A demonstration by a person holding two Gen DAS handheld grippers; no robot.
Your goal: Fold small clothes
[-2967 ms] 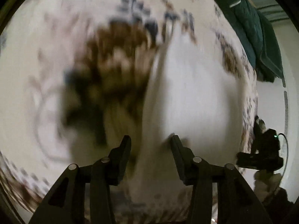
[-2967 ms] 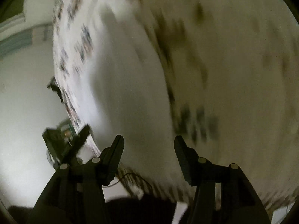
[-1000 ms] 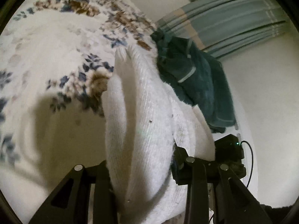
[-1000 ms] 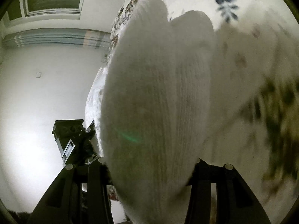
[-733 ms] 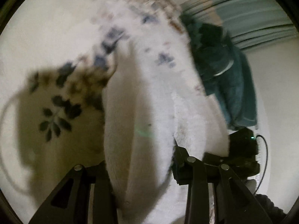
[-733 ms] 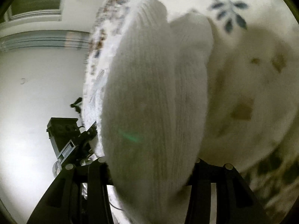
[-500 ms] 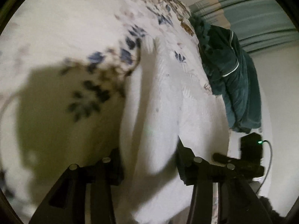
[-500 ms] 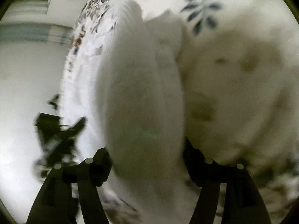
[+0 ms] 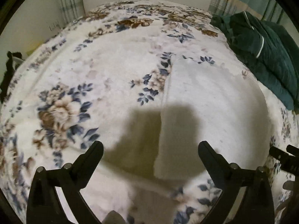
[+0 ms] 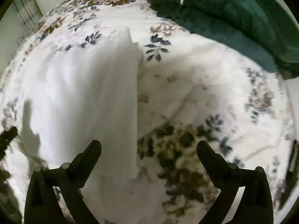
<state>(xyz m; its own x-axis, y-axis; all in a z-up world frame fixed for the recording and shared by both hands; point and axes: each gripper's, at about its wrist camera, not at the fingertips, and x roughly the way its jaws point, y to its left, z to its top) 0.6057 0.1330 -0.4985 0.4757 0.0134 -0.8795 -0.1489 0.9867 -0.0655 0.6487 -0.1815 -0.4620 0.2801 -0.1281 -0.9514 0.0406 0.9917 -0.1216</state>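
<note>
A white knitted garment (image 9: 211,108) lies flat and folded on the floral bedspread (image 9: 97,71). In the right wrist view the garment (image 10: 89,97) fills the left half. My left gripper (image 9: 150,149) is open and empty, above the garment's near left edge. My right gripper (image 10: 149,148) is open and empty, above the garment's near right edge. The right gripper's body (image 9: 286,160) shows at the right edge of the left wrist view.
A dark green garment (image 9: 265,52) is heaped at the bed's far right, also in the right wrist view (image 10: 224,11). Curtains (image 9: 69,1) and a pale wall stand behind the bed. A dark object (image 9: 8,74) sits at the left edge.
Both grippers held the white garment up a second ago. They lowered it onto the bedspread, opened and pulled back; it now lies flat.
</note>
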